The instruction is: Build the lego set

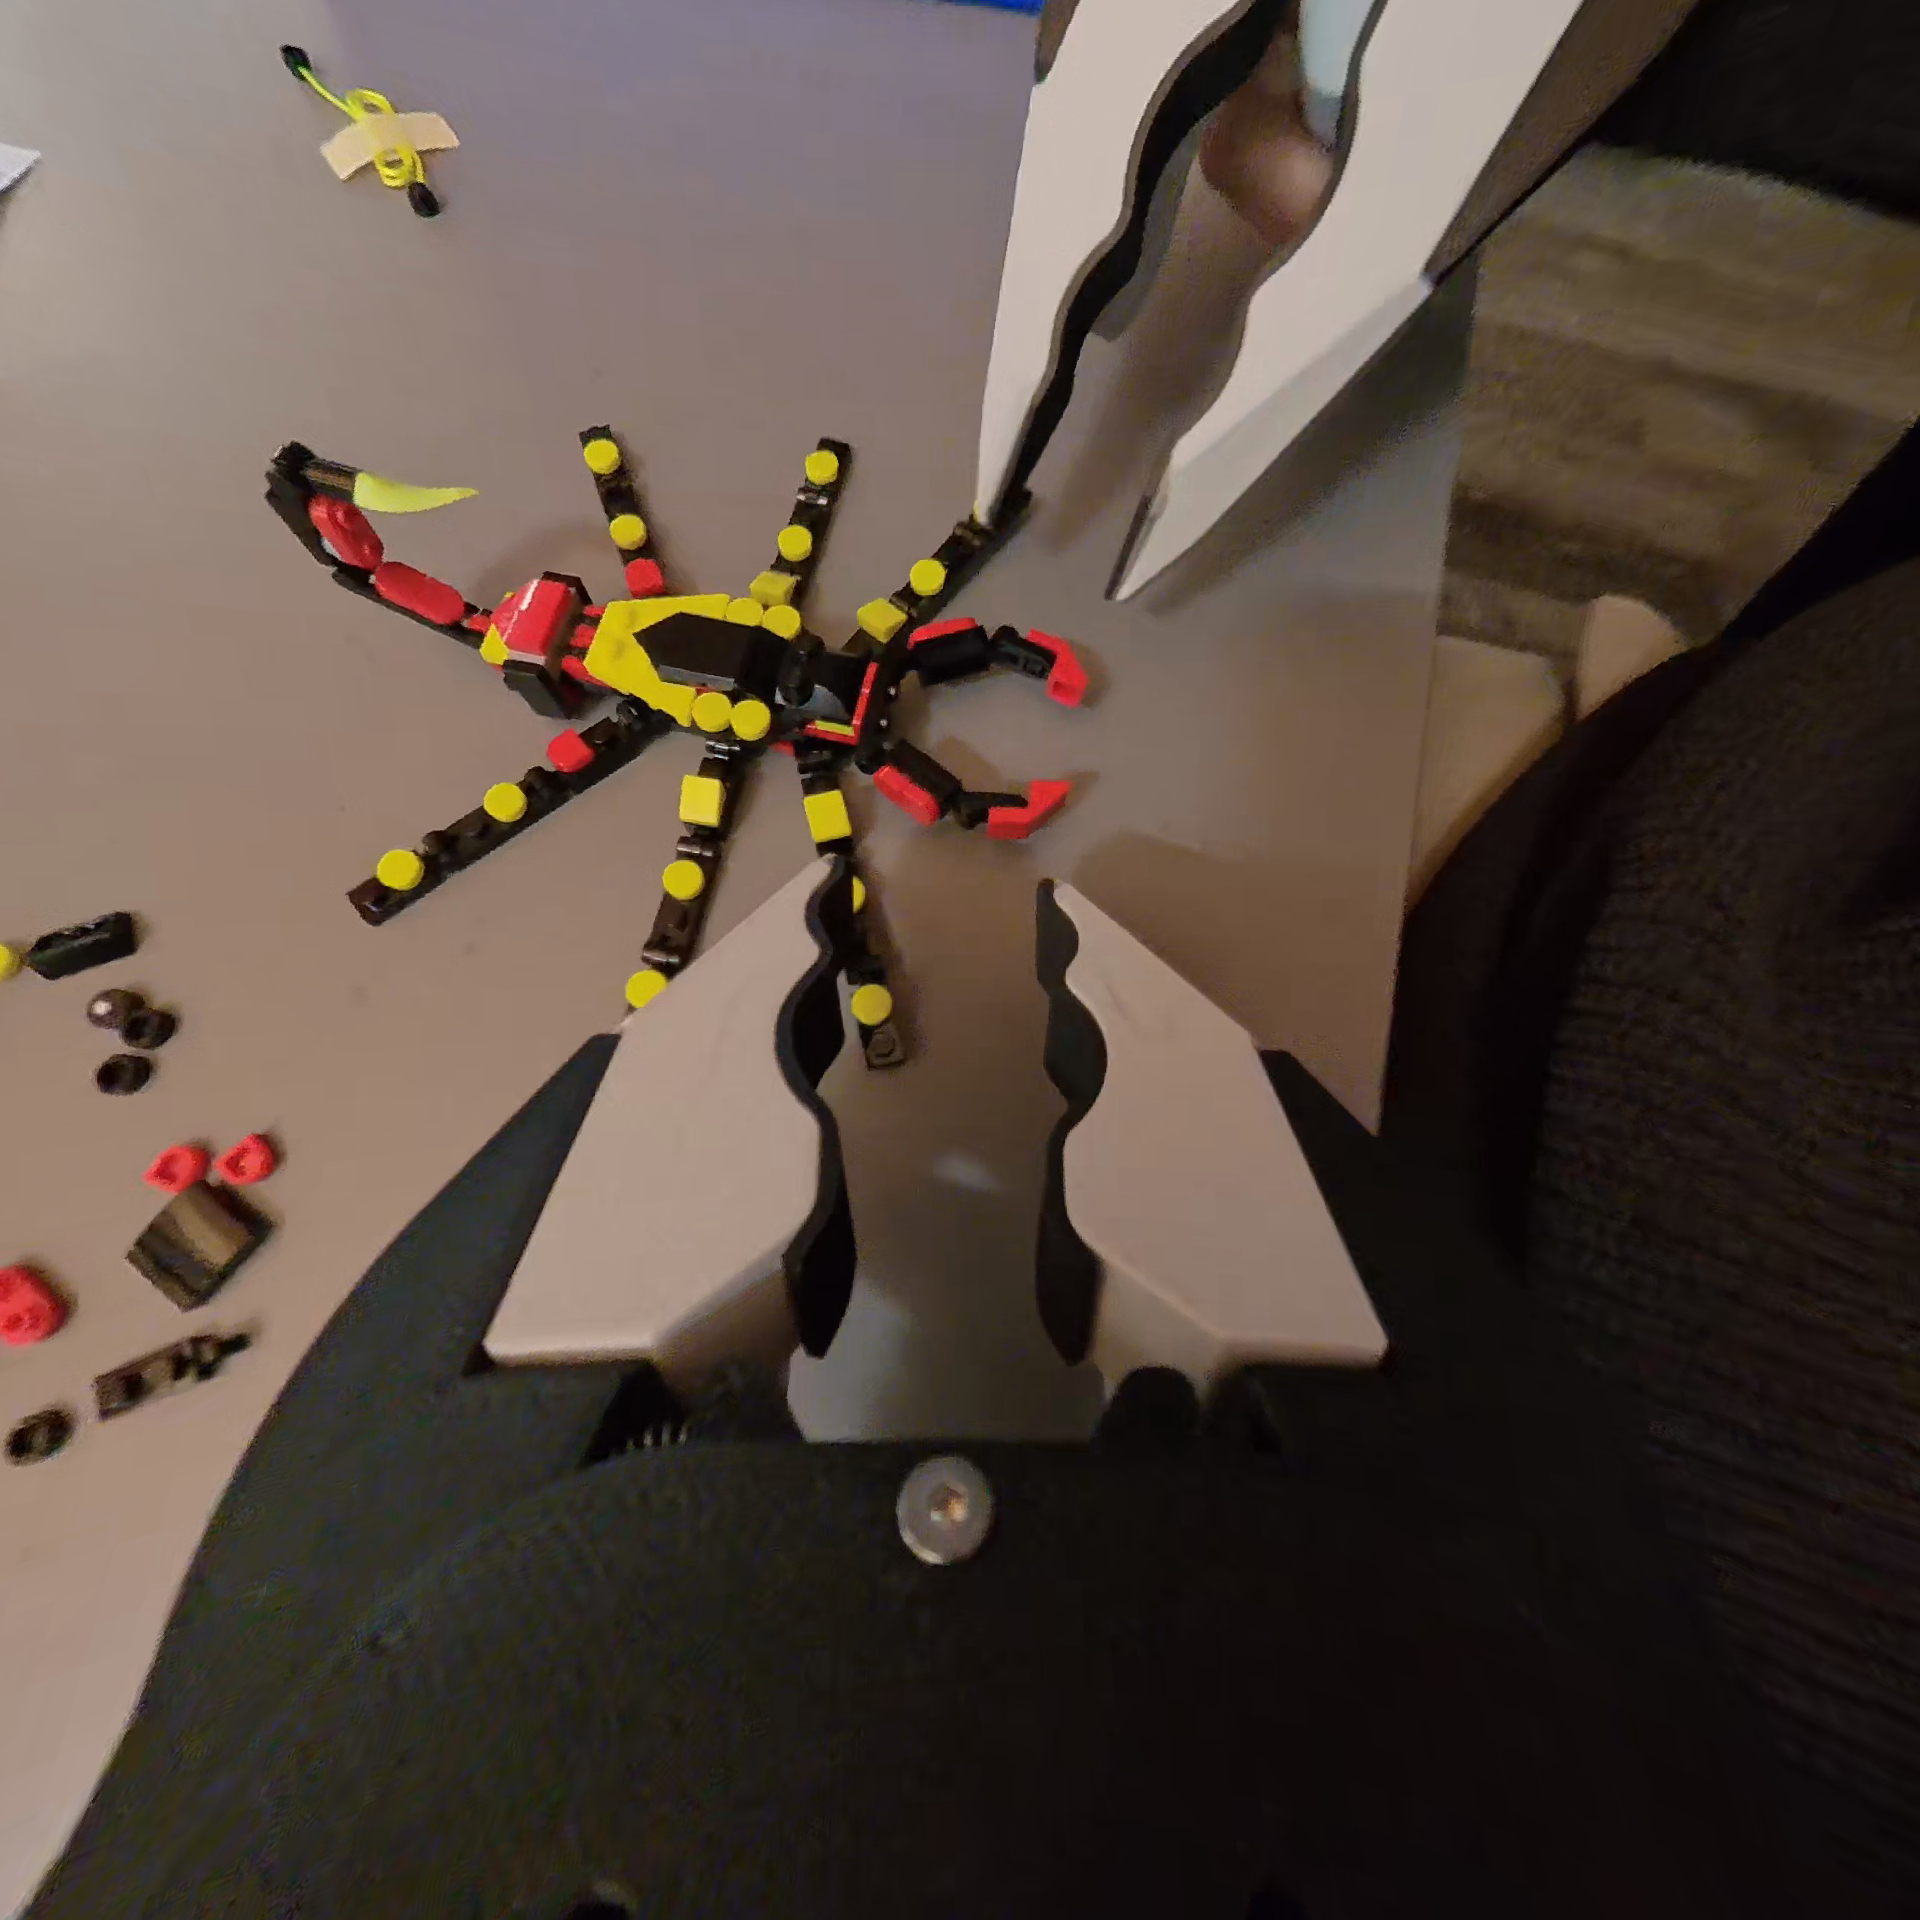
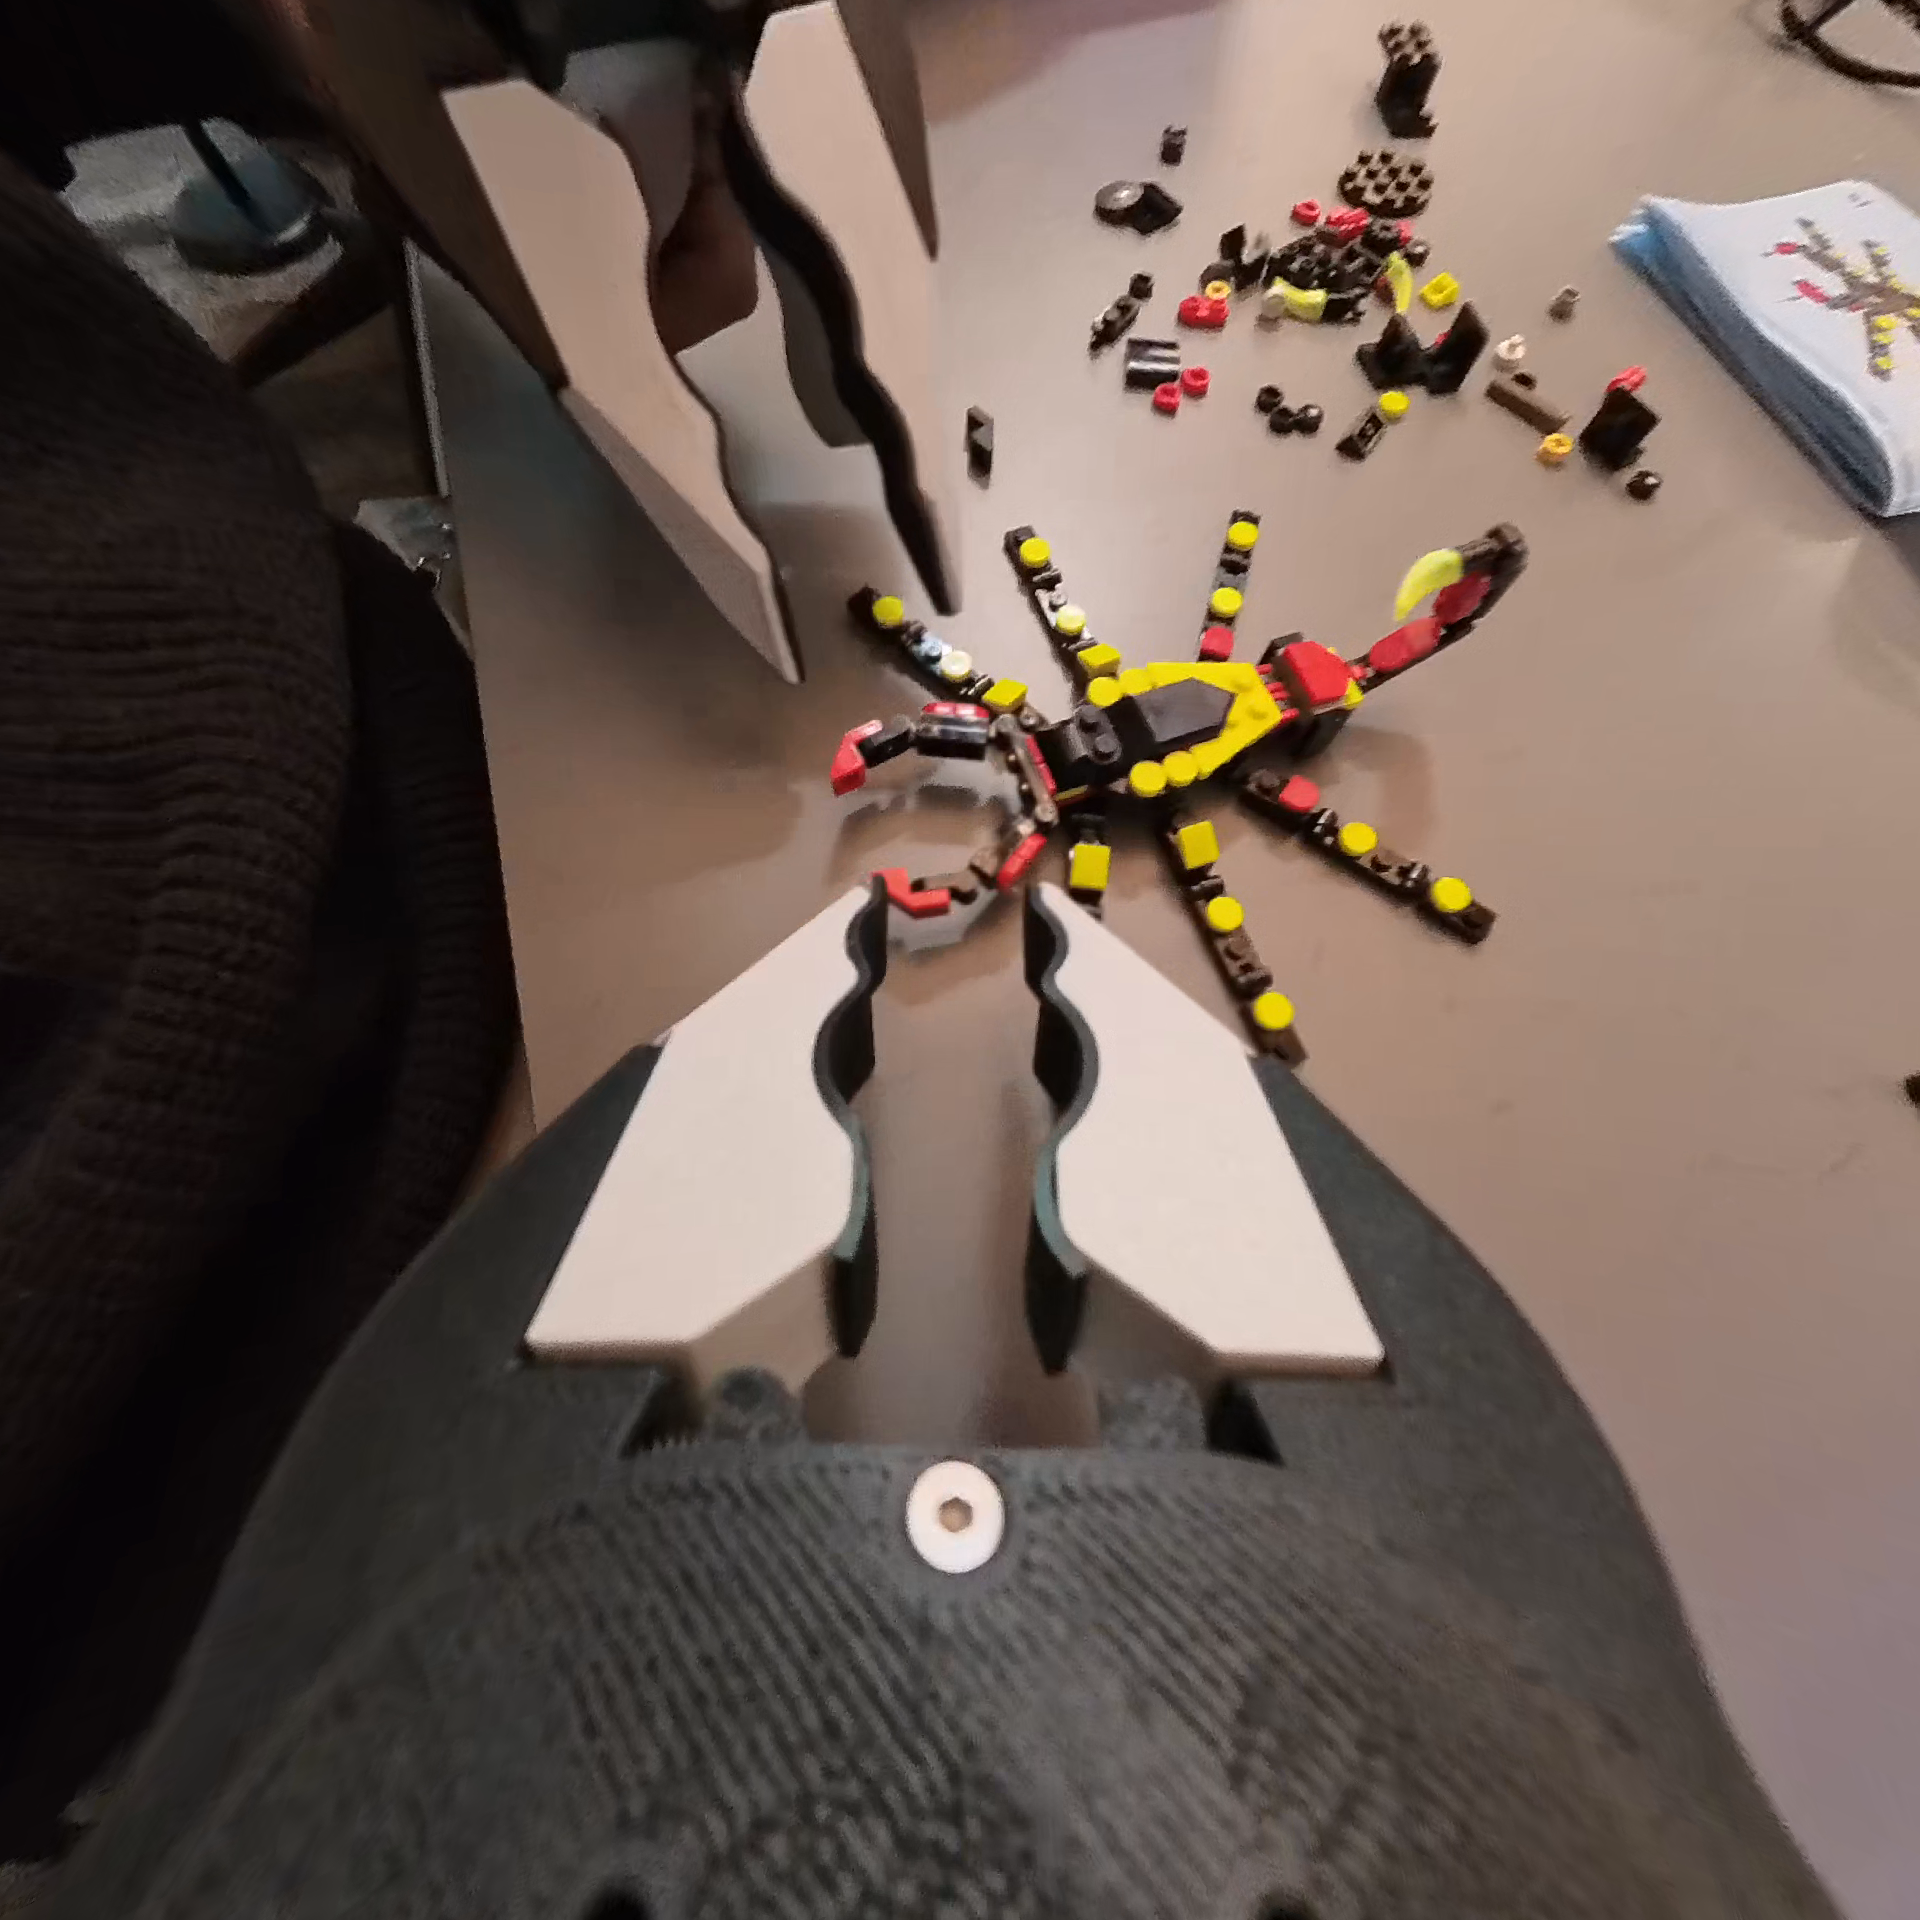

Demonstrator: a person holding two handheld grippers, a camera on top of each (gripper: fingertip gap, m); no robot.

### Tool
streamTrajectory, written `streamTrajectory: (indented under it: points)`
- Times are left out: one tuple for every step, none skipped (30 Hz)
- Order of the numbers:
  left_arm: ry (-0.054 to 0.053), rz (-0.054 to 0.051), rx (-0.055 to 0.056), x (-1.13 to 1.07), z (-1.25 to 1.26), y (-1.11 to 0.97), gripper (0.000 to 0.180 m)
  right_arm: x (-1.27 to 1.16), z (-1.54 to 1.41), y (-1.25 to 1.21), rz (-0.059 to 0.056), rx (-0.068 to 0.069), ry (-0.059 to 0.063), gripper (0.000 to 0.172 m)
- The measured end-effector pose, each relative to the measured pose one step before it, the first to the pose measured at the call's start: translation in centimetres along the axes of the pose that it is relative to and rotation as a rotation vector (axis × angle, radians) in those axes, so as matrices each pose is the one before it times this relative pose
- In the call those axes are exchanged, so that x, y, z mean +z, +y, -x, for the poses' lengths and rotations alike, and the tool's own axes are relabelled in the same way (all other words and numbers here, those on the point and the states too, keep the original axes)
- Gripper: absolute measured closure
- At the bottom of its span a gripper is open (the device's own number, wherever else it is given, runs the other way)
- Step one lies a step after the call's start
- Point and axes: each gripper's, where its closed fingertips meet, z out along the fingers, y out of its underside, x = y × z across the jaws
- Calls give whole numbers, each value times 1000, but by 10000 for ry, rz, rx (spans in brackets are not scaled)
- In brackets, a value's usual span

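Both tools, left [image 1: 935,883] and right [image 2: 951,899], spread, flank scorpion [image 1: 707,665] near table edge [image 1: 1423,727].

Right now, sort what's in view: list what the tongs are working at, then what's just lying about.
At the tongs:
- brick scorpion, on the table
- left tongs, open, a scorpion leg beside one finger
- right tongs, open, by the near red claw

Lying about:
- loose brick pile
- instruction booklet
- taped yellow cord
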Motion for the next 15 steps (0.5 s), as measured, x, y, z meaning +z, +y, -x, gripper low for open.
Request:
streamTrajectory:
  points:
    - [-175, 133, 219, 218, 208, 188, 148, 117, 189, 229, 114, -86, -13, 146]
    - [-73, 101, 129, 201, 50, 144, 148, 130, 177, 229, 115, -91, -19, 146]
    - [17, 67, 16, 169, -63, 89, 148, 152, 83, 226, 135, -102, 25, 146]
    - [76, 43, -76, 128, -134, 51, 148, 168, 31, 211, 140, -128, 42, 145]
    - [97, 8, -99, 83, -153, -5, 147, 155, 59, 116, 95, -147, 6, 145]
    - [66, -36, -76, 29, -97, -70, 147, 140, 38, -1, 31, -119, 9, 144]
    - [7, -53, -44, 11, -11, -93, 146, 114, 17, -75, -13, -78, -7, 143]
    - [-24, -49, -17, 0, 45, -66, 146, 87, -20, -96, -27, -39, -10, 143]
    - [-1, -44, -2, -5, 3, -57, 146, 57, -46, -59, -20, -14, -12, 142]
    - [3, -40, -17, 12, 0, -17, 146, 34, -110, -10, -7, 16, 9, 141]
    - [0, -23, -36, 28, 1, 22, 145, 17, -127, 25, -2, 47, 13, 140]
    - [15, -12, -38, 47, -10, 53, 144, 1, -91, -6, -23, 60, -6, 139]
    - [26, -16, -22, 63, -35, 51, 143, 5, -46, -73, -52, 63, -29, 139]
    - [23, -5, 4, 83, -24, 70, 142, 14, 17, -108, -64, 66, -54, 138]
    - [11, 30, 25, 88, 14, 105, 141, 38, 41, -138, -58, 65, -58, 136]
